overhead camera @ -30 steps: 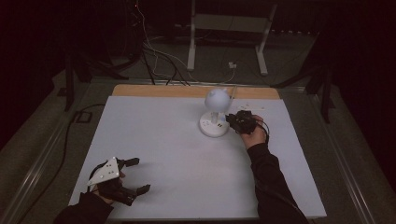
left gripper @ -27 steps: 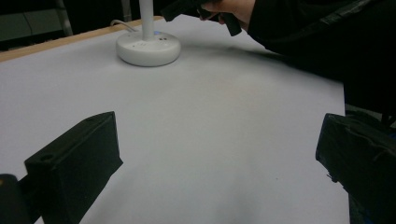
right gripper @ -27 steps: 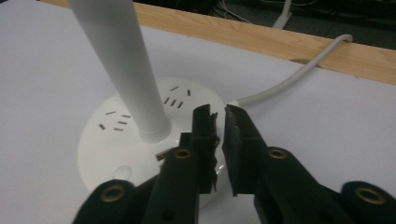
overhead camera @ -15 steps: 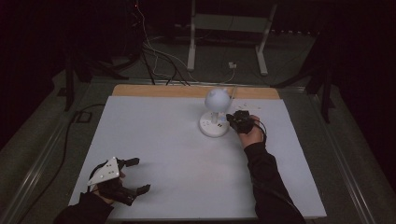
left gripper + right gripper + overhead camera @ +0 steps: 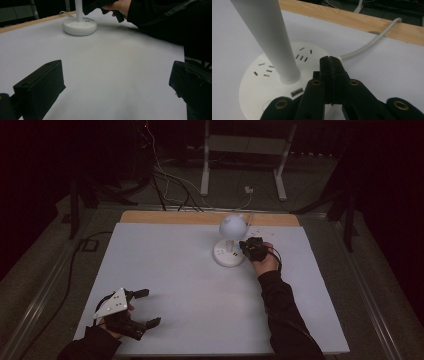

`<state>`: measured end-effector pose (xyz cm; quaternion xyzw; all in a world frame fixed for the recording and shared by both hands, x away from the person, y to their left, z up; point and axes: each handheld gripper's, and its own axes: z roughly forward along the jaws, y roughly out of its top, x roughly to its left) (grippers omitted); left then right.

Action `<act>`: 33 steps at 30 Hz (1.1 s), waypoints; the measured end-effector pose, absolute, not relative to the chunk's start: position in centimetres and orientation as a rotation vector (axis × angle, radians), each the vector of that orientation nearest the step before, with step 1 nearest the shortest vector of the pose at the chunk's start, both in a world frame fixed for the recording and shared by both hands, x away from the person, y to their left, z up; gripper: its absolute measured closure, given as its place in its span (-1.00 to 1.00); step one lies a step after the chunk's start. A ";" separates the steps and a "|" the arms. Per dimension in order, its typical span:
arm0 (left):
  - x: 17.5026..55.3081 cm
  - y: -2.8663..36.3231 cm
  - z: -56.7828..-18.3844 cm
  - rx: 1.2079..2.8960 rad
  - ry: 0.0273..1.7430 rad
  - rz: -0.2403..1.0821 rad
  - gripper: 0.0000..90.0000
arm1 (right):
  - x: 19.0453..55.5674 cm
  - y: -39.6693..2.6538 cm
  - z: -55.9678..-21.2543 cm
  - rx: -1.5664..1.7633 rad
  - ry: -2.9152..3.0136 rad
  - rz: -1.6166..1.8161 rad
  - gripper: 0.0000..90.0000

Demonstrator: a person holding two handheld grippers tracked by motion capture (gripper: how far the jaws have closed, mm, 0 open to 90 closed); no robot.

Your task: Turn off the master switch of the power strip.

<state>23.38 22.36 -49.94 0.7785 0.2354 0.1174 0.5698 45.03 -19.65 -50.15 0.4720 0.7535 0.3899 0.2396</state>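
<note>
- Standing near the white table's far edge, a white lamp rests on its round socketed base.
- Right gripper, jaws pressed together and empty, hovers over that base.
- Left gripper, jaws wide apart and empty, sits near the front corner.

This looks like a dim lab or test room set up for recording. A white work table with a bare wooden edge stands on grey floor, well beyond the fingers. Loose cables trail across the floor behind it, near the white legs of a metal stand.
</note>
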 end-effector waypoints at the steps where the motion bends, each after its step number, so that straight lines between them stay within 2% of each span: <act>1: 23.4 22.4 -49.9 1.830 0.552 0.277 -0.99 | 45.1 -19.6 -50.2 1.290 2.059 1.067 1.00; 33: 23.4 22.3 -50.0 1.833 0.547 0.278 -0.99 | 45.1 -19.4 -51.7 1.291 2.019 1.086 1.00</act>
